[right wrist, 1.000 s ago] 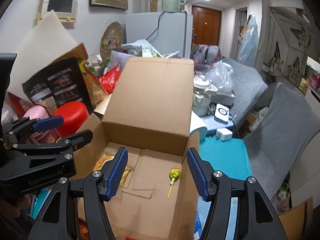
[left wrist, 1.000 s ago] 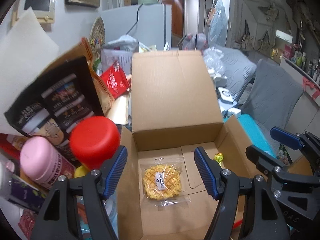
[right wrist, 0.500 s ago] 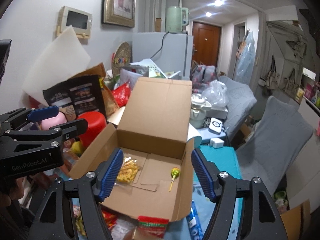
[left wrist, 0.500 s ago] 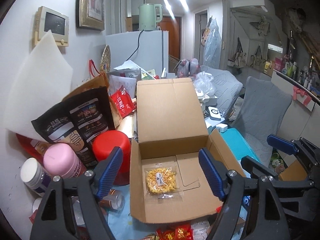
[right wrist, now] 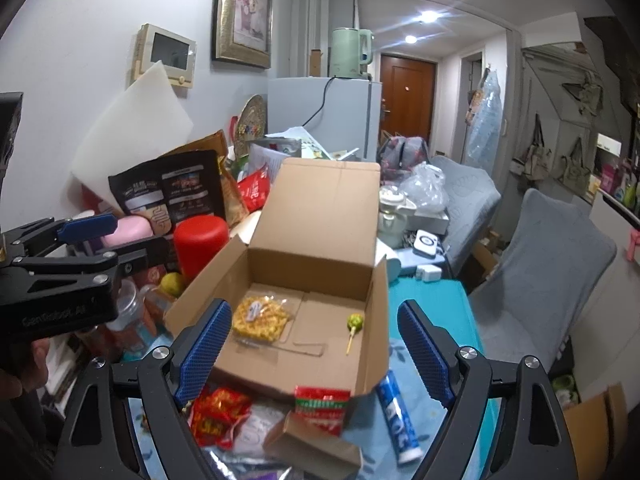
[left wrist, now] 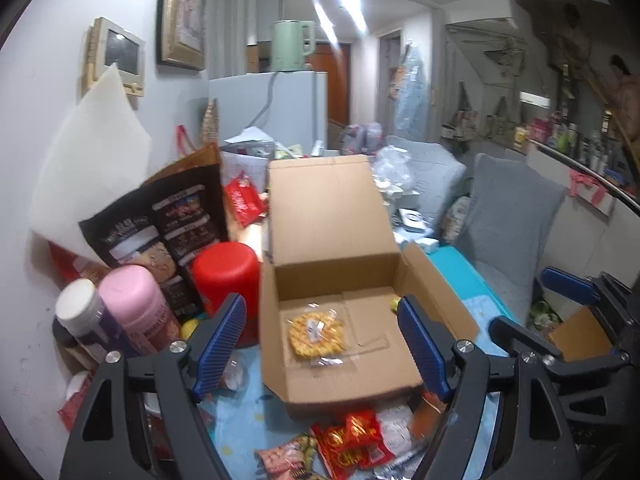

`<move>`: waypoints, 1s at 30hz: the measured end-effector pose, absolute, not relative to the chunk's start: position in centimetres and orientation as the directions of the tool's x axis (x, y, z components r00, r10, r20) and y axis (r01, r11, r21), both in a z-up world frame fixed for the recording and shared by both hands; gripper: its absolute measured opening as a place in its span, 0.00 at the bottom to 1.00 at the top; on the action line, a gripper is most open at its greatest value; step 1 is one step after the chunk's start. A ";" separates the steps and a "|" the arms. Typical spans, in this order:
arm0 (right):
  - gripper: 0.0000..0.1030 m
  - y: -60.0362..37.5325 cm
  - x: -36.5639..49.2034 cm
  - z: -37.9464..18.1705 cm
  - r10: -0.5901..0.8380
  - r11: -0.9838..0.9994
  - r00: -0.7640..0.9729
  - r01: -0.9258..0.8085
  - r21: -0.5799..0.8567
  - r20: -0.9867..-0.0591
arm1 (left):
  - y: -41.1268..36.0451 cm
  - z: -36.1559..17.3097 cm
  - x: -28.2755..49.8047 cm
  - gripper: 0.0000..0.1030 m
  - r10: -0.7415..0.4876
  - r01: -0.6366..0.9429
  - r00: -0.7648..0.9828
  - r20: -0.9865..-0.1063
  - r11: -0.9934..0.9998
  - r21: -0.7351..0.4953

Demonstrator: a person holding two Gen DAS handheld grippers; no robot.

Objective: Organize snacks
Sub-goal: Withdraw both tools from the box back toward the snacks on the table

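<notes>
The right gripper (right wrist: 314, 348) is empty, its jaws opening; the left gripper (left wrist: 322, 344) is spread, empty. At six o'clock of the box (right wrist: 320, 240), red snack packets (right wrist: 218, 410) look light and crinkly; pinch an edge.

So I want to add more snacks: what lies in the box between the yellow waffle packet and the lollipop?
Only bare cardboard floor, with its flap seams, separates the yellow waffle packet from the lollipop, clearest in the right wrist view.
</notes>
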State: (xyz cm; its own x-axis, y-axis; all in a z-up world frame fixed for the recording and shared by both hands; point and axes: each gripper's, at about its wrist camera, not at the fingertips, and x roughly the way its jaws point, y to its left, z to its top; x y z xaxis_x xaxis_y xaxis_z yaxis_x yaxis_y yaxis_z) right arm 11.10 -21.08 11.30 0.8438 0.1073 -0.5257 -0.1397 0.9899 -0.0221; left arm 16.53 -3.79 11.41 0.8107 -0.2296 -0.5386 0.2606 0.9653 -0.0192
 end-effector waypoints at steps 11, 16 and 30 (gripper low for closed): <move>0.84 -20.9 8.1 7.4 0.113 0.991 0.804 -0.130 0.012 -0.584 | -4.2 7.6 13.0 0.76 -0.261 0.311 0.754 -0.602 0.950 -0.023; 0.84 -20.7 7.4 4.7 0.120 0.991 0.770 -0.132 0.027 -0.627 | -3.8 5.9 12.3 0.76 -0.259 0.313 0.735 -0.627 0.949 -0.026; 0.84 -18.9 5.3 -1.9 0.155 0.984 0.665 -0.174 0.050 -0.730 | -1.5 -0.4 10.1 0.76 -0.252 0.270 0.655 -0.713 0.959 -0.090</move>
State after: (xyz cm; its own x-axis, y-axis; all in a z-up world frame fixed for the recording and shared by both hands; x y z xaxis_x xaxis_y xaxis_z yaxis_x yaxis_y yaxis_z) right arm 5.33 -18.92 -1.85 0.6653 0.1546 -0.7304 -0.1739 0.9835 0.0498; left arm 10.15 -1.51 -0.41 0.6545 -0.2516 -0.7129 0.2702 0.9586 -0.0902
